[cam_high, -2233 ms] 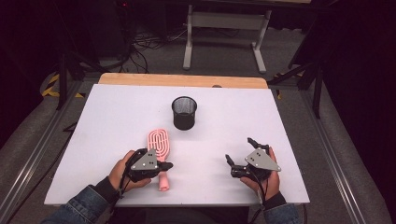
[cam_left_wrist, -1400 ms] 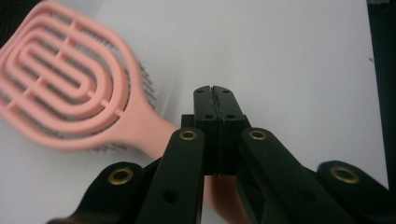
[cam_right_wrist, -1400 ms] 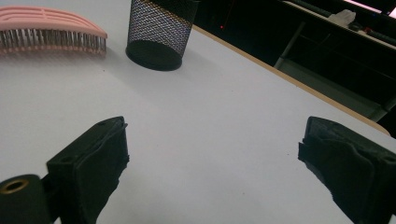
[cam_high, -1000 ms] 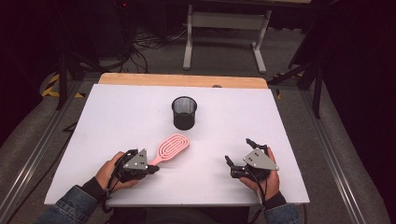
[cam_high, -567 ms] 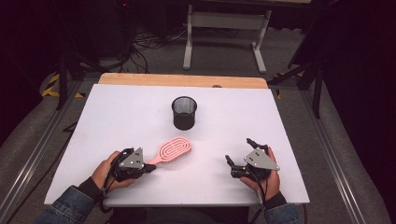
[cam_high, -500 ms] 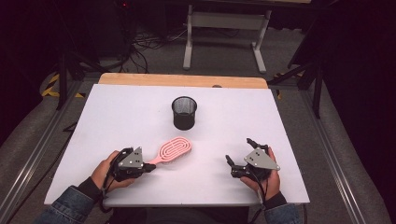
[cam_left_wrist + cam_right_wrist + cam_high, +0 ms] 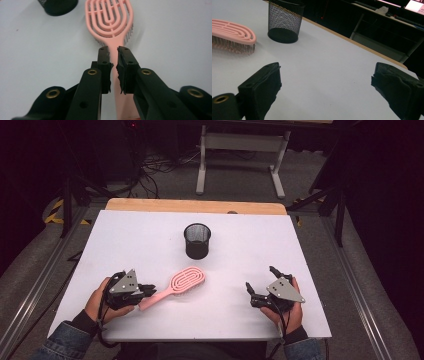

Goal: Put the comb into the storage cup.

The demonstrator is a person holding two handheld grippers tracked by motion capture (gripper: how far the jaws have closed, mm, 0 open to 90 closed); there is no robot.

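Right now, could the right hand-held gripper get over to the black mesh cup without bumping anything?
Probably yes. The right hand-held gripper is open and holds nothing, and bare white table lies between it and the mesh cup. The pink brush lies off to the left, apart from that path.

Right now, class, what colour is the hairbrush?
The hairbrush is pink, clearest in the left gripper view.

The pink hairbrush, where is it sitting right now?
In the high view the pink hairbrush lies on the white table, left of centre, just in front of the black mesh cup, its handle clamped in the left gripper.
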